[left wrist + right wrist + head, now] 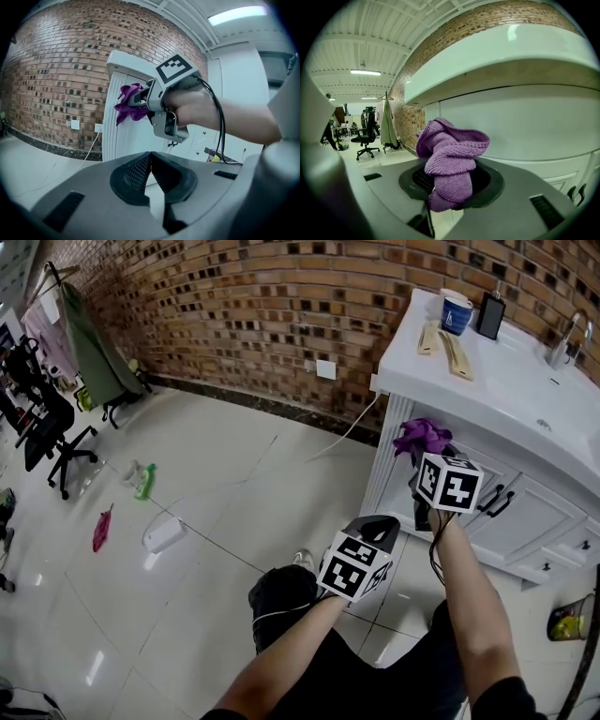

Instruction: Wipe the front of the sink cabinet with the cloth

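While the bunched purple cloth (451, 157) sits clamped in the right gripper (427, 457) jaws, it is up at the top corner of the sink cabinet (530, 507) front, just under the countertop (506, 381) edge; contact unclear. Left gripper (151, 168) hangs lower, jaws together, empty.

Wears black sleeves (497, 699), dark trousers (394, 681). Shows grey left gripper (375, 523) and right gripper (424, 454), each topped with white black-marked cube (354, 566); black cable (434, 554) below right cube.
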Demonstrator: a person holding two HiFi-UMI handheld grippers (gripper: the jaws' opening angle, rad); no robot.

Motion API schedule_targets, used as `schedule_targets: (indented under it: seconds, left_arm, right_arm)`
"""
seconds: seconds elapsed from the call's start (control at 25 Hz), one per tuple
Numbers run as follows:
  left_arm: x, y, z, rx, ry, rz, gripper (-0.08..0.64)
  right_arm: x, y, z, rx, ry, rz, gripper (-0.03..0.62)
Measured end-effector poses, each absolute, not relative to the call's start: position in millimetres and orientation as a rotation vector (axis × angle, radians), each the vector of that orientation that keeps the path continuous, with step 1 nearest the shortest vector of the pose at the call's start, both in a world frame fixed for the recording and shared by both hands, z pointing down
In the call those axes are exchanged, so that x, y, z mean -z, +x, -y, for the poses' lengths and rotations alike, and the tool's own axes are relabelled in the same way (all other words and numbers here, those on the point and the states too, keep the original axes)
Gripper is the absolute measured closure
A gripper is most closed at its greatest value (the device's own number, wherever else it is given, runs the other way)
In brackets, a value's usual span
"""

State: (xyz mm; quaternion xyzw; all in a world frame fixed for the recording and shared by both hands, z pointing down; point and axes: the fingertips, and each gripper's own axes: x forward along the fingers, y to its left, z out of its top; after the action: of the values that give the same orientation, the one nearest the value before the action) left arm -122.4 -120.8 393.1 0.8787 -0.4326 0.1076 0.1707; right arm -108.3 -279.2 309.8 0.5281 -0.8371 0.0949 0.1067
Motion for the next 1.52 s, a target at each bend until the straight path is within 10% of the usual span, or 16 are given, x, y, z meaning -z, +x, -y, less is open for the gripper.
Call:
schedule_targets:
  seconds: [1.52]
  left_arm:
    - [-479,-151,139,-0.490,2.319,1.229,0.555]
  right_arm:
    - [-469,-123,282,-0.677,1.414,2.390,0.451]
